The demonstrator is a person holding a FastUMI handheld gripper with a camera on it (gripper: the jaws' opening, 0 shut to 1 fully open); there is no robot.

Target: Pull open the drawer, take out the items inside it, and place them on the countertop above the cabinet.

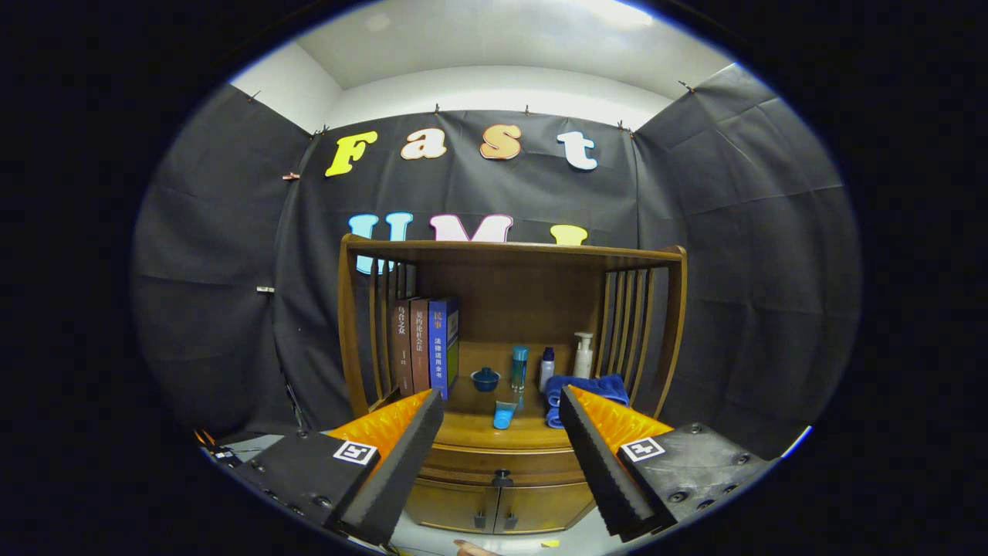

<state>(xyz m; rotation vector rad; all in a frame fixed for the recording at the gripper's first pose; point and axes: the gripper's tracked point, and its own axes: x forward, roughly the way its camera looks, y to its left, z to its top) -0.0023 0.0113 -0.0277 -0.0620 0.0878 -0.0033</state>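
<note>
A brown wooden cabinet stands ahead, with a countertop under a slatted shelf frame. Below the countertop runs the drawer, closed, with a small dark knob at its middle. My gripper is open, its two black ridged fingers spread wide with nothing between them. It hovers in front of the cabinet, some way short of the drawer, and the knob shows in the gap between the fingers. The inside of the drawer is hidden.
On the countertop stand three books, a small blue bowl, a teal bottle, a small white bottle, a white pump bottle, a folded blue towel and a lying blue tube. Two cabinet doors sit below the drawer.
</note>
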